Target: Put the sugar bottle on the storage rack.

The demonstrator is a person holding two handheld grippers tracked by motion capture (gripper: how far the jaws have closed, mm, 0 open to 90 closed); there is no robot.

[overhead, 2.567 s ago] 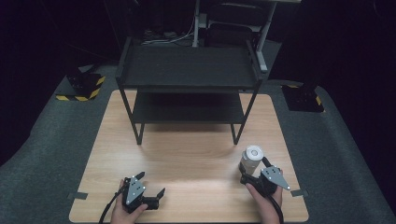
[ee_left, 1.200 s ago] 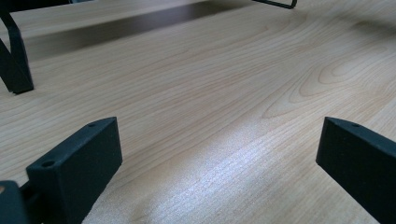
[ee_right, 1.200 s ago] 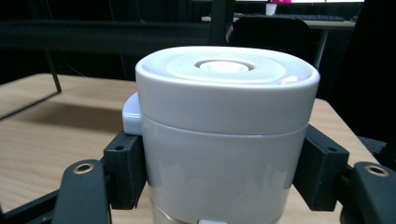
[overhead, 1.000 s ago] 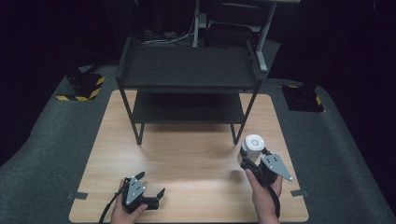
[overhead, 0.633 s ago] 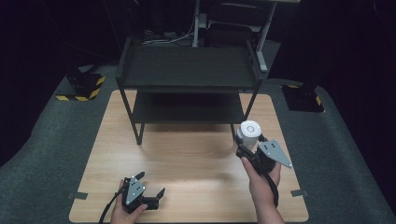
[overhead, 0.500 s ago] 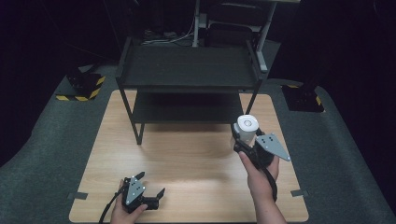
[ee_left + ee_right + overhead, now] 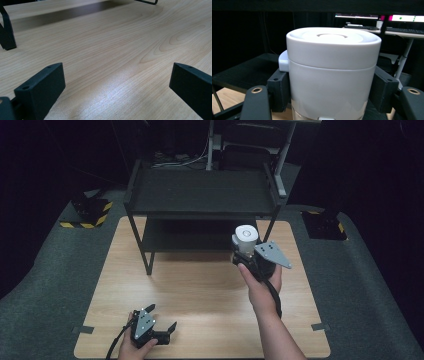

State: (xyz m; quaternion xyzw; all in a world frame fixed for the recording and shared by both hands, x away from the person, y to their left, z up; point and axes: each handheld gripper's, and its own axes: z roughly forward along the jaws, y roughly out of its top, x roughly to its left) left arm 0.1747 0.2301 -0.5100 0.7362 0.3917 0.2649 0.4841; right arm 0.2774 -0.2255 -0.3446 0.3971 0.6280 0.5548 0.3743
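Carrying the white jar point(image 7: 245, 239) in your right tool point(image 7: 248, 254), you have lifted it off the worktop point(image 7: 200, 285) and brought it forward from the near right corner, where it stood a couple of seconds ago, to just in front of the black shelf rack point(image 7: 200, 195). The jar now hangs upright in the air near the rack's front right leg, about level with the gap between the lower and upper shelves. In the right gripper view the two black jaws press against opposite sides of the jar point(image 7: 332, 72) below its lid, so the grip looks square and firm. That shift means the pick-up is done and you are into the transport, most likely heading for one of the shelves; which shelf you are aiming at is hard to judge from this angle, though the height seems to suit the upper one better. Mind the front rail as you go in. Your left tool point(image 7: 159, 332) has not moved: it rests low at the near left of the worktop, jaws spread wide with nothing but bare wood point(image 7: 107, 60) between them.
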